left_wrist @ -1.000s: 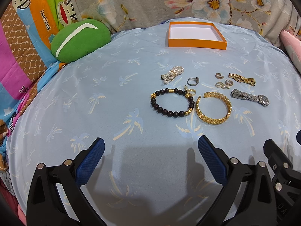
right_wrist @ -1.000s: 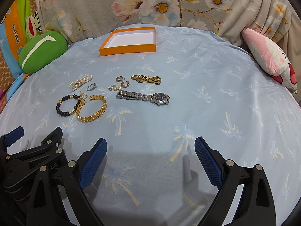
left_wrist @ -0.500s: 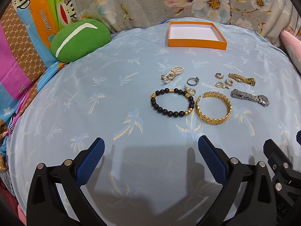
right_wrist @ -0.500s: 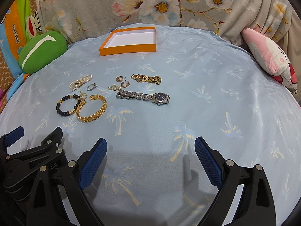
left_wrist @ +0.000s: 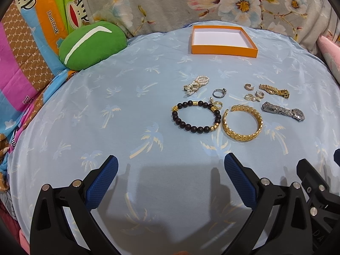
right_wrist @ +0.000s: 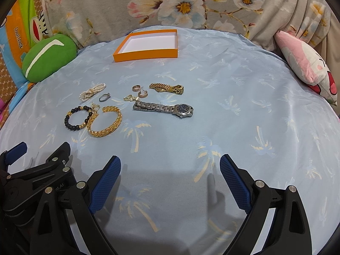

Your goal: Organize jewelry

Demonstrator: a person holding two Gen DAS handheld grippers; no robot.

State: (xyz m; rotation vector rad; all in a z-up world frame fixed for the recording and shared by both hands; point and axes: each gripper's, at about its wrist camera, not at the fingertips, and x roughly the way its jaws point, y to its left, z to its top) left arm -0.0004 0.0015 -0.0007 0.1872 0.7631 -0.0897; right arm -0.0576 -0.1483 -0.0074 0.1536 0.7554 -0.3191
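Jewelry lies on a light blue cloth: a black bead bracelet (left_wrist: pixel 195 115), a gold bangle (left_wrist: pixel 242 122), a pearl piece (left_wrist: pixel 196 84), a silver ring (left_wrist: pixel 219 92), small earrings (left_wrist: pixel 251 94), a gold chain (left_wrist: pixel 274 91) and a silver watch (right_wrist: pixel 163 108). An empty orange box (left_wrist: pixel 222 39) with a white inside stands behind them. My left gripper (left_wrist: pixel 171 170) is open and empty, well in front of the bead bracelet. My right gripper (right_wrist: pixel 170 170) is open and empty, in front of the watch.
A green cushion (left_wrist: pixel 91 44) lies at the far left edge of the cloth. A pink and white cushion (right_wrist: pixel 308 65) lies at the far right. Floral fabric (right_wrist: pixel 180 4) rises behind the box. The left gripper's body (right_wrist: pixel 31 182) shows at the right view's lower left.
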